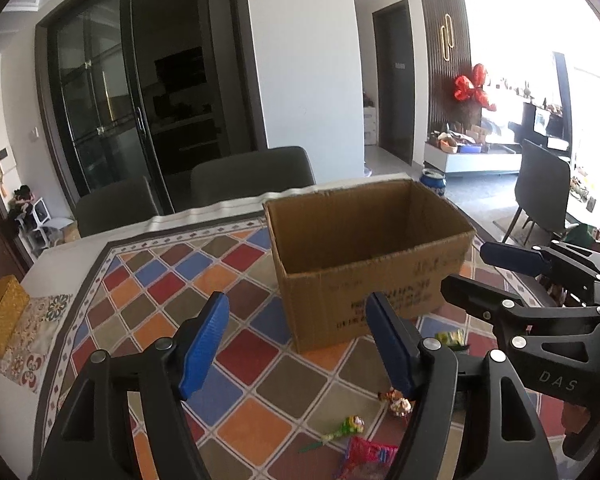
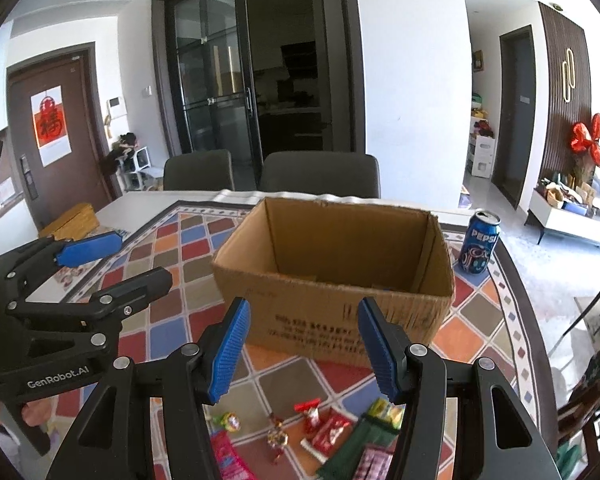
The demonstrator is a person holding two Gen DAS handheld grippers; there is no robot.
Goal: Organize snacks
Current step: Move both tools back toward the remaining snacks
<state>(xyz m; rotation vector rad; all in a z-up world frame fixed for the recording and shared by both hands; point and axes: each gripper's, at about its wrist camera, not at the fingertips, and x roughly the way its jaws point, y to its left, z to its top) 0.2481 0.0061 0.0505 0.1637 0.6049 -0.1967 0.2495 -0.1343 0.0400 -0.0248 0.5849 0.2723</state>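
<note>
Right wrist view, cardboard box (image 2: pixel 332 276) ahead, Pepsi can (image 2: pixel 479 246) beside it; both grippers parted, empty

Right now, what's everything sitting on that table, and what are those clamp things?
cardboard box: one, brown, open, mid-table.
Pepsi can: one, blue, right of the box.
snacks: several small wrapped pieces, red, green, pink, scattered in front of the box.
tablecloth: one, multicoloured diamonds, under everything.
yellow box: one, at the table's left edge.
chairs: two, dark, behind the table.
left gripper: black with blue pads, open, empty.
right gripper: same, open, empty.
</note>
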